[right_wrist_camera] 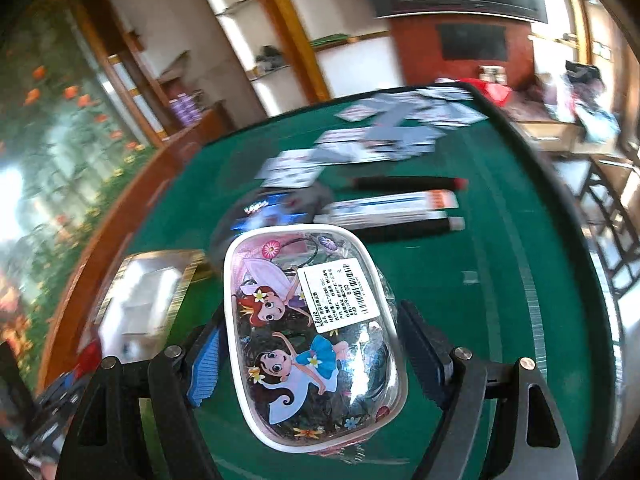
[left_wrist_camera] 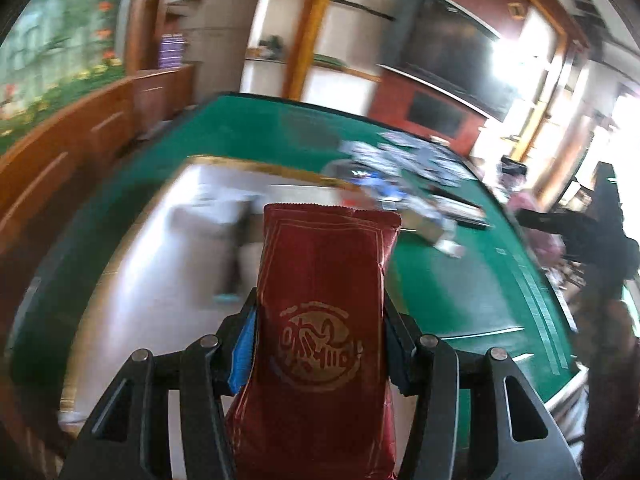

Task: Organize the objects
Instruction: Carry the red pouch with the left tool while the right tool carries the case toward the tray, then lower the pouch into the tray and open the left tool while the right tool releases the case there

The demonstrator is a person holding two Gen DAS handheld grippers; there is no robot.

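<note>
Left gripper [left_wrist_camera: 320, 344] is clamped on a glossy dark-red foil packet [left_wrist_camera: 326, 312], its fingers pressed against both sides, the packet standing upright between them above the green felt table [left_wrist_camera: 460, 280]. A white tray with a gold rim [left_wrist_camera: 168, 264] lies below it. Right gripper [right_wrist_camera: 308, 356] is closed around a clear oval plastic case with cartoon fairies and a white price label [right_wrist_camera: 312, 344], held above the felt; scattered playing cards [right_wrist_camera: 384, 136] and pens [right_wrist_camera: 408, 184] lie beyond, blurred.
</note>
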